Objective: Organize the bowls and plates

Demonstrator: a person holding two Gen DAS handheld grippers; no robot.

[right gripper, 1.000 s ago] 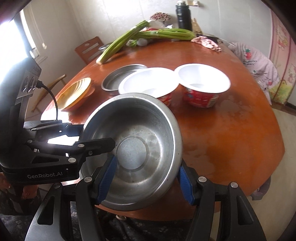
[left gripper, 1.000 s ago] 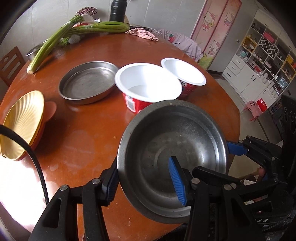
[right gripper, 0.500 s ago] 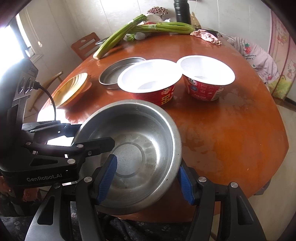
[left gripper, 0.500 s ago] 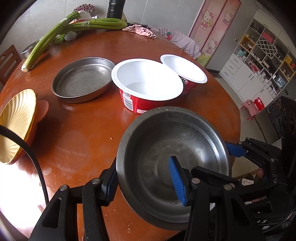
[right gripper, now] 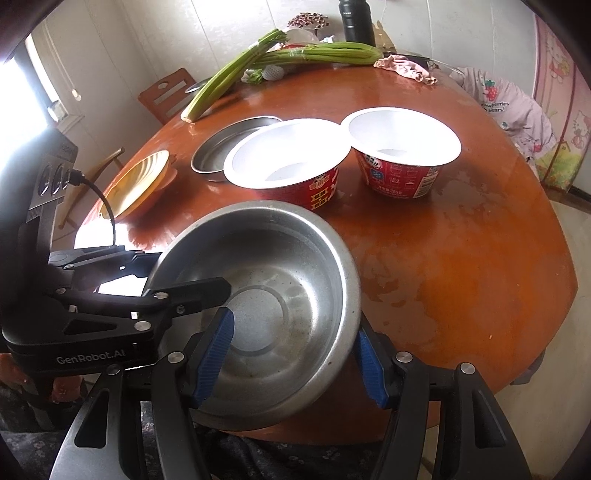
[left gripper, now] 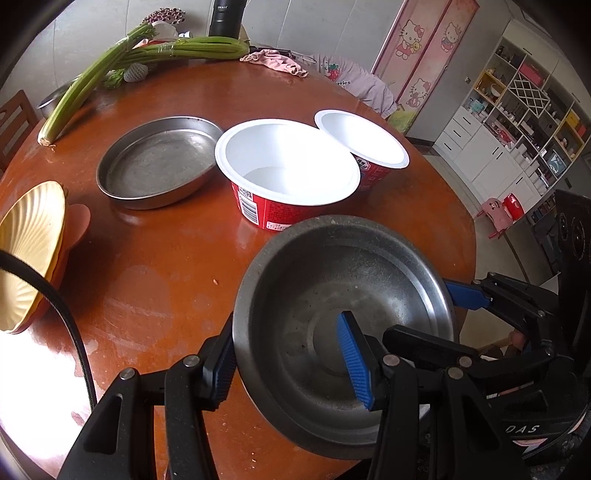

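We hold a steel bowl (left gripper: 343,332) between both grippers at the table's (left gripper: 155,280) near edge. The left gripper (left gripper: 291,363) is clamped on the bowl's left wall, one blue pad (left gripper: 352,360) inside and the other outside against the rim. The right gripper (right gripper: 293,363) grips the right wall in the same manner, one pad (right gripper: 214,350) inside and one (right gripper: 369,369) outside, so neither stands free. In the left wrist view the bowl lies at 5 o'clock, tilted, its far rim just before a red-sided cup (left gripper: 286,173) at 12 o'clock of it. A second cup (left gripper: 364,142) stands beside the first at 2 o'clock, their white rims overlapping in this view; whether they touch we cannot tell. A shallow steel pan (left gripper: 159,162) rests at 10 o'clock, close beside the first cup. Yellow ribbed plates (left gripper: 31,251) sit stacked at 9 o'clock on the table edge. Celery stalks (left gripper: 122,59) lie along the far edge at 11 o'clock, a dark flask (left gripper: 223,18) behind them, and a pink cloth (left gripper: 275,62) is nearby.
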